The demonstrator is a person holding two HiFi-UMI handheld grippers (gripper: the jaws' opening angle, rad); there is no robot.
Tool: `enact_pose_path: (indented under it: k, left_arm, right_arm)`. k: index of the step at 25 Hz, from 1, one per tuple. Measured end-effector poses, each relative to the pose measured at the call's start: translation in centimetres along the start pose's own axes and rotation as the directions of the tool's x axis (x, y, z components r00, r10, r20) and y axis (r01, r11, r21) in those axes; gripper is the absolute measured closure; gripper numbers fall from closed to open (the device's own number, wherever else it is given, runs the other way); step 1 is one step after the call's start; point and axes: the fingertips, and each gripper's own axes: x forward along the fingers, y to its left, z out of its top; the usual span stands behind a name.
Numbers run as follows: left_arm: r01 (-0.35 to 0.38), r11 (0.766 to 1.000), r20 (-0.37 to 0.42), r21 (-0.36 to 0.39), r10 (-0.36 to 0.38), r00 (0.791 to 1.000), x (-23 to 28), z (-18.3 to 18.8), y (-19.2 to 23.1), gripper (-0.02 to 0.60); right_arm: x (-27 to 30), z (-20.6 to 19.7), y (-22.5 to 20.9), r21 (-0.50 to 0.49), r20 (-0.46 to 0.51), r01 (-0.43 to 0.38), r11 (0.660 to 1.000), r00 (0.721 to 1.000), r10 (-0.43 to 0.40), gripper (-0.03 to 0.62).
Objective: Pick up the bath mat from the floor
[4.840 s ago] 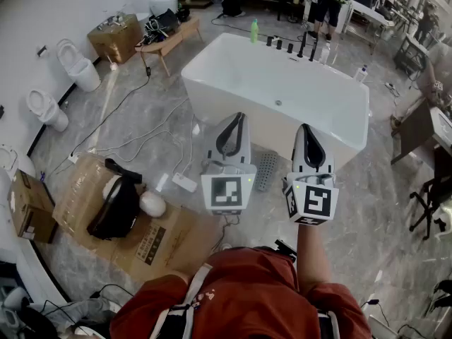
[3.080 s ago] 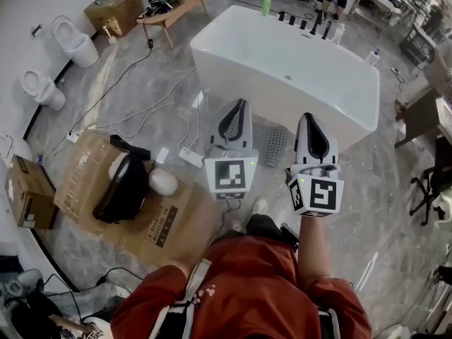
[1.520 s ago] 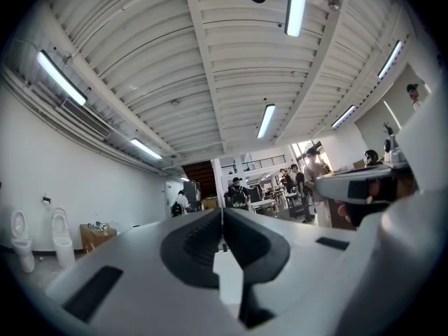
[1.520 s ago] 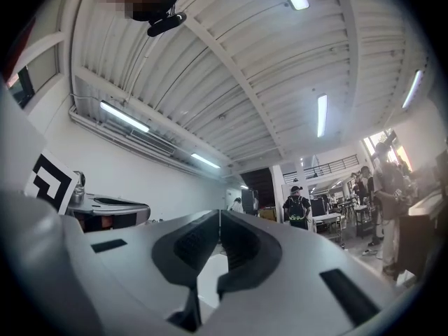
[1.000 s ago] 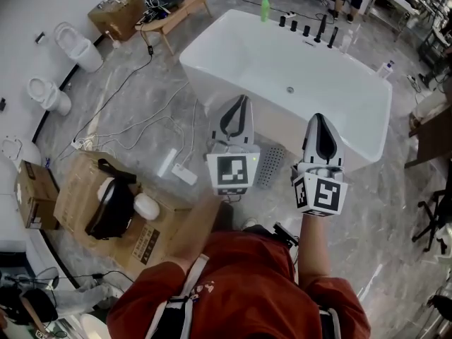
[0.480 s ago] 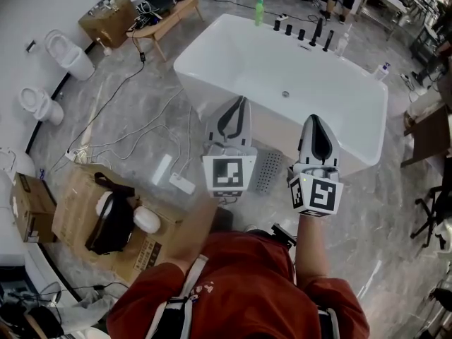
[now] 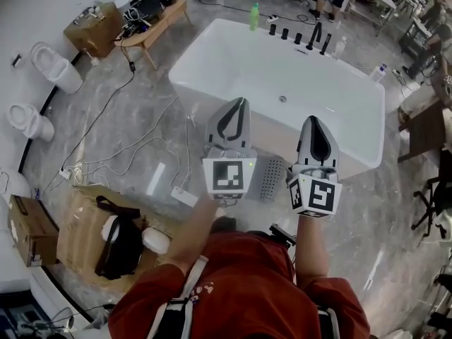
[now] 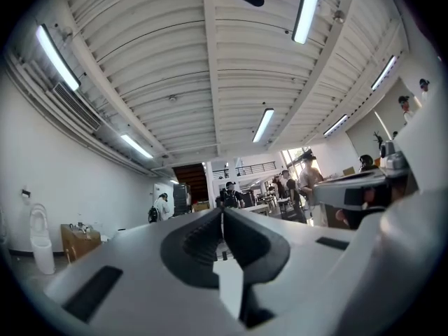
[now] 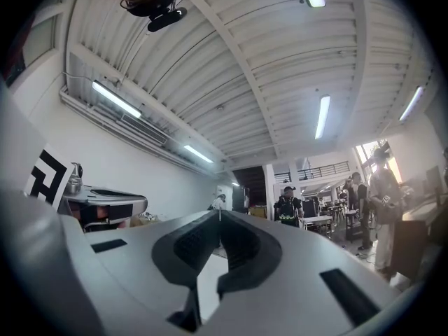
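Your left hand-held gripper (image 7: 236, 103) and right hand-held gripper (image 7: 313, 120) are both pinched closed, empty. The bath mat (image 7: 270, 179) below, between them, looks light and floppy, so pinch its edge.

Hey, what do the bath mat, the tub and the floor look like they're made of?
Bath mat: matte grey, probably rubber or soft plastic, going by its rows of holes. Bathtub: smooth glossy white, acrylic or ceramic. Floor: polished grey veined tile, marble-look.

The head view looks steeply down from just above the left gripper (image 7: 238, 102) and right gripper (image 7: 313, 120); each gripper view peers along its jaws, slightly upward — both share the ceiling (image 8: 231, 54) and distant people (image 8: 305, 179).
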Motion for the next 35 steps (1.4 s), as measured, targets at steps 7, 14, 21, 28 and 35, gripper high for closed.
enact_pose_path:
  k: [7, 14, 21, 28, 35]
  left_arm:
    - [0.051, 0.999, 0.012, -0.019, -0.051, 0.999, 1.7, -0.9, 5.0, 0.565]
    - [0.102, 0.994, 0.023, -0.042, -0.102, 0.995, 2.5, -1.6, 8.2, 0.565]
    - [0.084, 0.995, 0.060, -0.050, -0.081, 0.995, 3.5, -1.4, 7.8, 0.565]
    - [0.084, 0.995, 0.034, -0.056, -0.082, 0.996, 4.8, -2.0, 6.0, 0.565]
    - [0.090, 0.994, -0.036, -0.058, -0.092, 0.995, 5.4, -4.7, 4.1, 0.564]
  right_arm:
    - [3.3, -0.1, 3.3, -0.034, -0.006, 0.059, 0.998, 0.998, -0.059, 0.580]
    - [5.1, -0.3, 5.4, -0.054, -0.009, 0.121, 0.991, 0.993, -0.121, 0.580]
    - [5.4, -0.6, 3.4, -0.058, -0.015, 0.151, 0.987, 0.988, -0.152, 0.580]
    - [5.8, -1.2, 1.0, -0.058, -0.038, 0.144, 0.988, 0.989, -0.146, 0.580]
    - [5.5, -3.8, -0.3, -0.049, -0.092, 0.125, 0.991, 0.987, -0.129, 0.580]
